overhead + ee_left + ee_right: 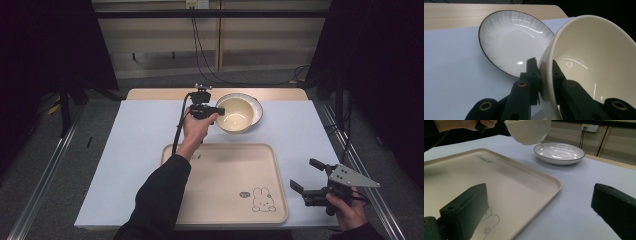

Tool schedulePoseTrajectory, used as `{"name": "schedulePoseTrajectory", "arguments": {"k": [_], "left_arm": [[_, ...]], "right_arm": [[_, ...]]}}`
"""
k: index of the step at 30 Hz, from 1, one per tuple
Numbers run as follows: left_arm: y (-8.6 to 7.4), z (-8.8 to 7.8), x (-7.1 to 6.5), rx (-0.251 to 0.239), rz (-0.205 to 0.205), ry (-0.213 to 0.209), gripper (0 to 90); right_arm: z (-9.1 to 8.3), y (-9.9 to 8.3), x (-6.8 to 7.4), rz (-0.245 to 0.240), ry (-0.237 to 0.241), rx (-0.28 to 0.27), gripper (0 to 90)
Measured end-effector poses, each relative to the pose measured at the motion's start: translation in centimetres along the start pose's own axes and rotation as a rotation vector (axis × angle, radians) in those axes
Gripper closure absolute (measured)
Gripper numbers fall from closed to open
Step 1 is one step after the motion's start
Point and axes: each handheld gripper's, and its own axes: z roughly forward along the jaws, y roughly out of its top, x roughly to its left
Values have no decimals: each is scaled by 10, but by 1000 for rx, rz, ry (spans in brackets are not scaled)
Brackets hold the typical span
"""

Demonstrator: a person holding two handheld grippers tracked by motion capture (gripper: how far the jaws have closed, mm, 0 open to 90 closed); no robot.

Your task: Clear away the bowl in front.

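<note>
Bowl: we see a cream bowl (235, 114) held off the table, above and just in front of a white plate (559, 152) with a dark rim. In the right gripper view it hangs clear of the plate, with open air under its base.

Why held this way: the left gripper (542, 75) pinches the bowl's wall at the rim, one jaw inside and one outside. We judge this edge grip suits a bowl too wide to grasp across, and it leaves the base free for setting down.

Tilt: in the left gripper view the bowl leans, its mouth turned partly toward the camera, as a rim pinch tends to let it.

Tray: a beige tray (220, 215) with a small rabbit drawing lies empty near the person's edge of the table. We judge it the likely landing place, since the bowl is lifted and the tray is bare.

Left arm: the sleeved forearm reaches forward across the tray's left corner, the hand (196, 131) wrapped round the gripper's handle, jaws pointing right toward the bowl.

Right gripper: the right gripper (306, 176) rests low at the table's near right corner, jaws spread wide with nothing between them, aimed across the tray toward the plate.

Right hand: it grips the handle from below, held back out of the way.
</note>
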Motion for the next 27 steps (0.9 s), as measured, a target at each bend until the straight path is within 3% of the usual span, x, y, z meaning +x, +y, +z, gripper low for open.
{"name": "schedulePoseTrajectory", "arguments": {"k": [16, 27], "left_arm": [[-11, -1, -27, 38, 47, -65, 829], [-22, 17, -49, 81, 64, -98, 828]], "right_arm": [[1, 1, -1, 6, 10, -1, 12], [2, 1, -1, 10, 9, -1, 13]]}}
